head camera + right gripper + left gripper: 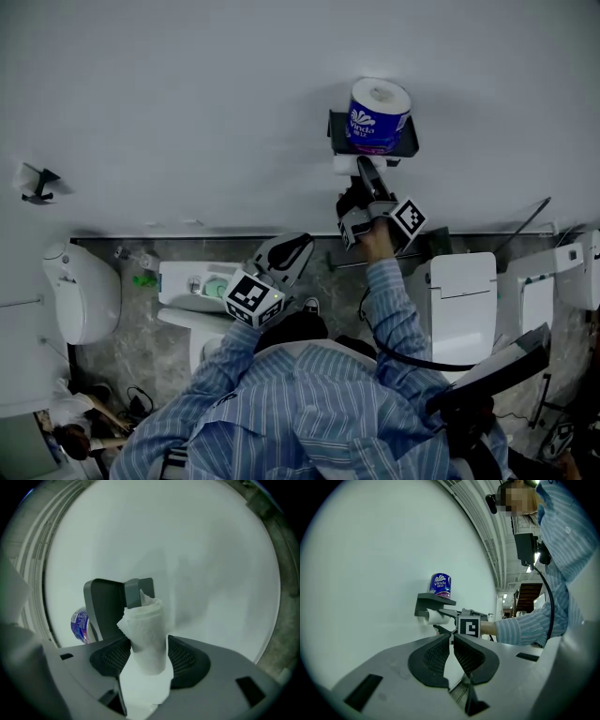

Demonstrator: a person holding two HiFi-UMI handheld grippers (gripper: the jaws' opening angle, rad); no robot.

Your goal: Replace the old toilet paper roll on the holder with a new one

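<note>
A dark wall holder (pixel 333 127) carries the new roll (pixel 378 114), in blue wrap, upright on its top shelf. Under the shelf hangs the old, thin white roll (pixel 344 165). My right gripper (pixel 363 167) reaches in from the roll's end. In the right gripper view the old roll (pixel 147 630) lies lengthwise between the pads (pixel 185 660) of that gripper (pixel 149 641) and fills the gap, with no squeeze showing. The holder (pixel 105 606) and blue roll (pixel 80 625) sit behind. My left gripper (pixel 302 244) hangs back, shut and empty (pixel 452 637), facing the holder (pixel 433 601).
A white toilet (pixel 192 295) stands below the left gripper on the stone floor. Another white fixture (pixel 84 291) is at the left, and white units (pixel 464 300) are at the right. A small hook (pixel 36 181) is on the wall at far left.
</note>
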